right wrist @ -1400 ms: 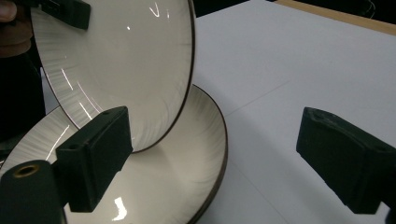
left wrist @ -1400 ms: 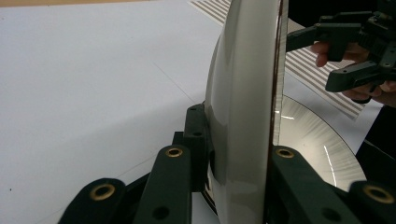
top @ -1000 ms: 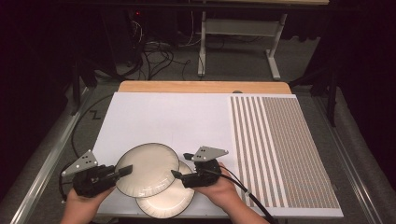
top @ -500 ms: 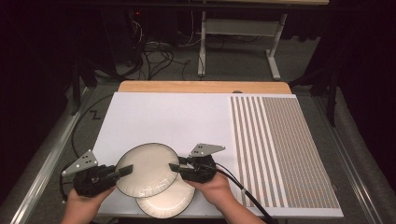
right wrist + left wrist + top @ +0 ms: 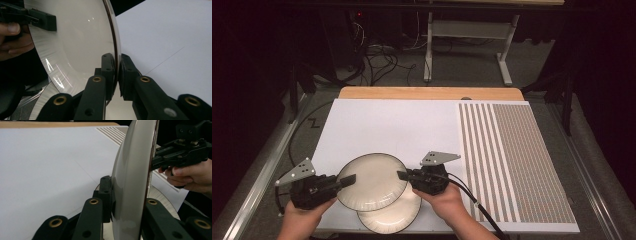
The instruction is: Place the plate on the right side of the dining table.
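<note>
Now the upper plate (image 5: 372,181) sits in the lower middle of the high view, overlapping a second plate (image 5: 393,216) that lies on the white bench (image 5: 392,125) beneath it. At its left rim the left gripper (image 5: 348,180) has its jaws clamped on the plate; the left gripper view shows the rim pinched between both pads. At the right rim the right gripper (image 5: 402,175) has just been closing its jaws, and in the right gripper view they press on the plate's edge. A striped mat (image 5: 517,160) covers the right of the bench.
</note>
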`<state>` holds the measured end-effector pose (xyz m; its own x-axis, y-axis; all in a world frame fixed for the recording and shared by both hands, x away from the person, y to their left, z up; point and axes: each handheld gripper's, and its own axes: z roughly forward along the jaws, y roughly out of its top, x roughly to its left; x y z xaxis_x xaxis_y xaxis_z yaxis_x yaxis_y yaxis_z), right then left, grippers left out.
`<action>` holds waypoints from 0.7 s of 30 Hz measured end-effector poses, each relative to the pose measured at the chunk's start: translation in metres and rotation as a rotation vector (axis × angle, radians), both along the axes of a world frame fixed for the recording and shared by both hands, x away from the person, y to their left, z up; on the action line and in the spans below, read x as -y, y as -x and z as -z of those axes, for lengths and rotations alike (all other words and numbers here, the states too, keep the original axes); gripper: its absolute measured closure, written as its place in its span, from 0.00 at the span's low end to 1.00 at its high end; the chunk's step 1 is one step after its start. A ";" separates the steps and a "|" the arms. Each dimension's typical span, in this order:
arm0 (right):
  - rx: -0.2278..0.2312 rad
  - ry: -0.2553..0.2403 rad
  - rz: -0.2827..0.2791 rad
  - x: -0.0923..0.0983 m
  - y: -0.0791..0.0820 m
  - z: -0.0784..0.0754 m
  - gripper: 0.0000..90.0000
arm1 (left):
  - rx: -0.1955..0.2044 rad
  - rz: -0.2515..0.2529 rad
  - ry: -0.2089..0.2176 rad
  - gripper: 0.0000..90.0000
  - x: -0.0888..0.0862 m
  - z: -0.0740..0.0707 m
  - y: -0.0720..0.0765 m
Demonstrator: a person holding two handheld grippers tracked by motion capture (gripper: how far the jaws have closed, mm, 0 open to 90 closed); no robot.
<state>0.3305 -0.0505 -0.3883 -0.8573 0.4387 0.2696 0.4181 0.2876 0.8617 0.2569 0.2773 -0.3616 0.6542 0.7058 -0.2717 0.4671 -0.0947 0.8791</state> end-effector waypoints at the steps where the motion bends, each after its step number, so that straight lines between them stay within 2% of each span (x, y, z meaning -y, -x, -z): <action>1: 0.007 -0.003 0.003 0.003 0.000 -0.004 0.96 | 0.003 0.001 0.002 0.87 0.002 -0.003 -0.001; 10: 0.065 -0.026 0.047 0.034 0.001 -0.032 0.97 | 0.033 0.035 0.005 0.87 0.029 -0.021 -0.012; 21: 0.103 -0.057 0.110 0.076 0.000 -0.051 0.97 | 0.048 0.074 0.018 0.87 0.069 -0.036 -0.028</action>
